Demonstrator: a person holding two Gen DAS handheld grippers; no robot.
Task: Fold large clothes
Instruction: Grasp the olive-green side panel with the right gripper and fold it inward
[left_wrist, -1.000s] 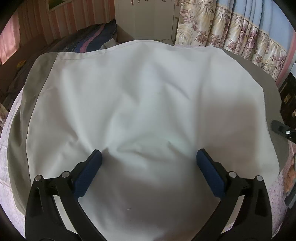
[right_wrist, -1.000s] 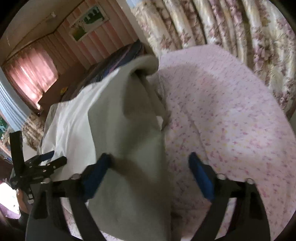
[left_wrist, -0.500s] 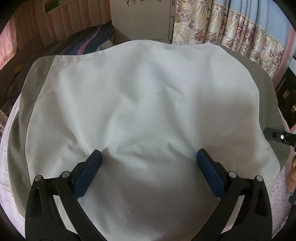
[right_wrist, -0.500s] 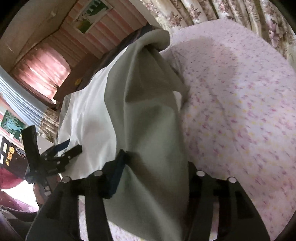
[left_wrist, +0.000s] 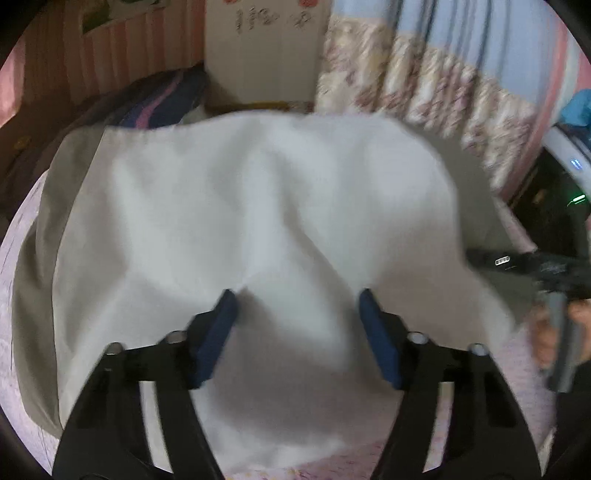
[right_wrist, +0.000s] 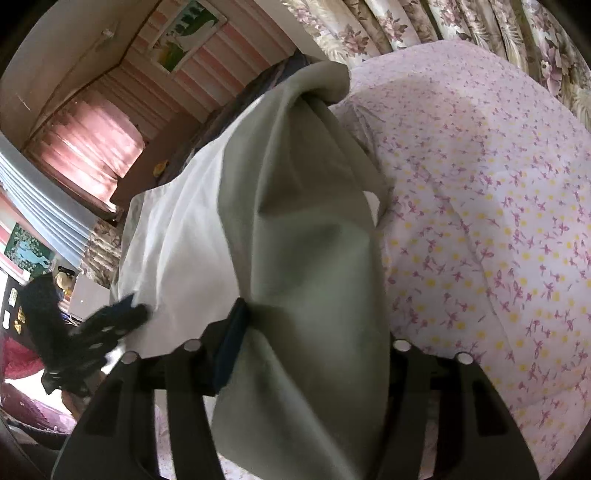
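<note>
A large white garment (left_wrist: 258, 206) with grey side panels (left_wrist: 48, 221) lies spread on a bed. My left gripper (left_wrist: 297, 299) rests on its near part. Its jaws are closing, and a raised ridge of white cloth stands between the blue pads (left_wrist: 218, 328). In the right wrist view the garment's grey side panel (right_wrist: 306, 240) is lifted into a fold that fills my right gripper (right_wrist: 314, 314). Those jaws are closing on it. One blue pad (right_wrist: 232, 332) shows and the cloth hides the other. My right gripper (left_wrist: 517, 262) also shows at the garment's right edge in the left wrist view.
The bed sheet (right_wrist: 480, 221) is pink with small flowers and lies to the right of the garment. Floral curtains (left_wrist: 424, 92) hang behind the bed, and a dark striped blanket (left_wrist: 155, 103) lies at its far end. A hand (left_wrist: 554, 332) holds the right gripper's handle.
The left jaws have narrowed and pushed the white cloth into a ridge between them. The right jaws have drawn in on the grey panel, and its fold stands higher than before.
</note>
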